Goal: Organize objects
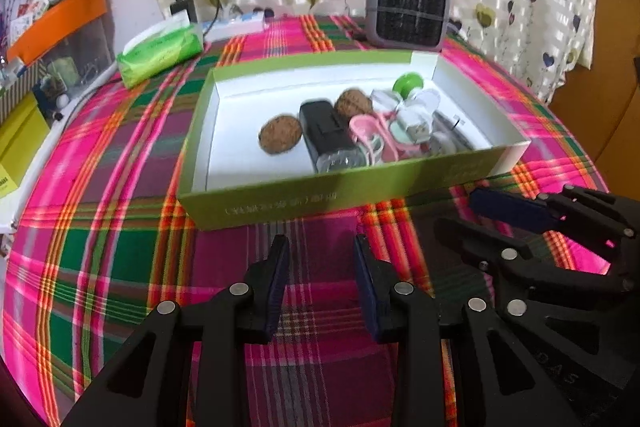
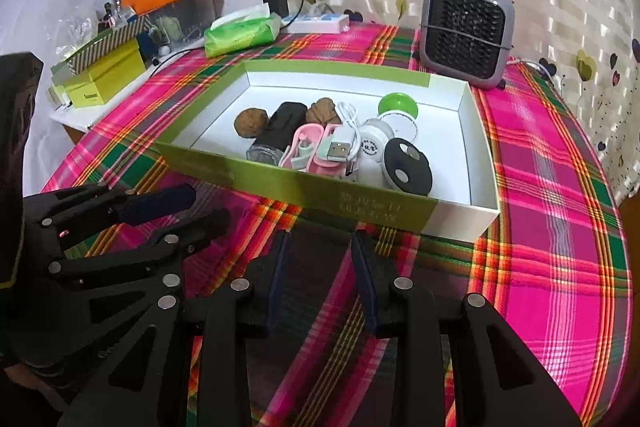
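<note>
Your main risk is the crowding at the right half of the green box (image 2: 304, 187): the pink clip (image 2: 308, 147), the white USB cable (image 2: 340, 147), the white round case (image 2: 372, 147) and the black oval piece (image 2: 406, 167) lie touching or overlapping there. Reach in for one and a finger will likely catch the cable loop or nudge a neighbour, dragging several things at once. The two walnuts (image 2: 250, 123) are round and could roll away from a pad toward the box's empty left end. The box itself is light card on a loose plaid cloth, so a push against its near wall may slide it across the tabletop (image 2: 560, 227) toward the grey fan (image 2: 466, 35) behind it. Your two grippers also sit close together, nearly side by side in front of the box, and could knock each other if both go in at once.

Both are empty. The left gripper (image 1: 322, 283) has its fingers apart with only cloth between them, and the right gripper (image 2: 318, 275) likewise stands parted over bare cloth. Both hover just short of the box's near wall, the left in front of its left part, the right in front of its middle. Everything to be sorted already lies inside the box, beyond that wall; the black bottle (image 2: 276, 135) sits near its middle, between the walnuts.
</note>
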{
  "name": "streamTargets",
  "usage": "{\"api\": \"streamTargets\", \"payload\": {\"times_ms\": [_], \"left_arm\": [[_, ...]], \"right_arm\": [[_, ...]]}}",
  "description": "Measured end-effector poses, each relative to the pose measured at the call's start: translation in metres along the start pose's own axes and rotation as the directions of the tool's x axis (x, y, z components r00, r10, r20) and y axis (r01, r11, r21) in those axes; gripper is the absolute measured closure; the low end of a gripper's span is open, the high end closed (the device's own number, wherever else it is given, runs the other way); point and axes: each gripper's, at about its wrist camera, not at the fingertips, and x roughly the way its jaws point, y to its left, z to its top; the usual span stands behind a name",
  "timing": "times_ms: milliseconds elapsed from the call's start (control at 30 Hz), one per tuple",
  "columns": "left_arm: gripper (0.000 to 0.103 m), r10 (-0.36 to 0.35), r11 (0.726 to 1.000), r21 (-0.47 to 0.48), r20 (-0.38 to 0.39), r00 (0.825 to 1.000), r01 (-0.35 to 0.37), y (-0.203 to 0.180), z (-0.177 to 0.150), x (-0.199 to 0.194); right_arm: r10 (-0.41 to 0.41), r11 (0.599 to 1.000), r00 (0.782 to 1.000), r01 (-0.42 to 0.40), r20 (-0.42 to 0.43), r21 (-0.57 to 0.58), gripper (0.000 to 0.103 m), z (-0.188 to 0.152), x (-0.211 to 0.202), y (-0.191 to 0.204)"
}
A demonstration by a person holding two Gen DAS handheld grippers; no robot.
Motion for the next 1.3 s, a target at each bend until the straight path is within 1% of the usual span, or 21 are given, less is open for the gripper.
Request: {"api": "streamTargets", "payload": {"times_ms": [133,233,1300], "left_arm": [[0.072,0.003,1.0,0.003,0.0,1.0,-0.003,-0.0008,0.0007,0.0001],[0.072,0.003,1.0,0.003,-0.001,1.0,-0.003,-0.0008,0.0012,0.0],[0.072,0.004,1.0,0.004,-0.001,1.0,-0.004,-0.0007,0.0012,-0.0006]], "right_arm": [[-0.006,1.0,0.999,0.006,-0.038,0.015,0.07,0.0001,0.0073,-0.0034],[-0.016,1.0,0.999,0.017,-0.039,0.015,0.07,-0.0001,0.0069,-0.0031],[-0.016,1.0,0.999,0.016,-0.039,0.015,0.069,-0.0001,0.0069,-0.0039]]}}
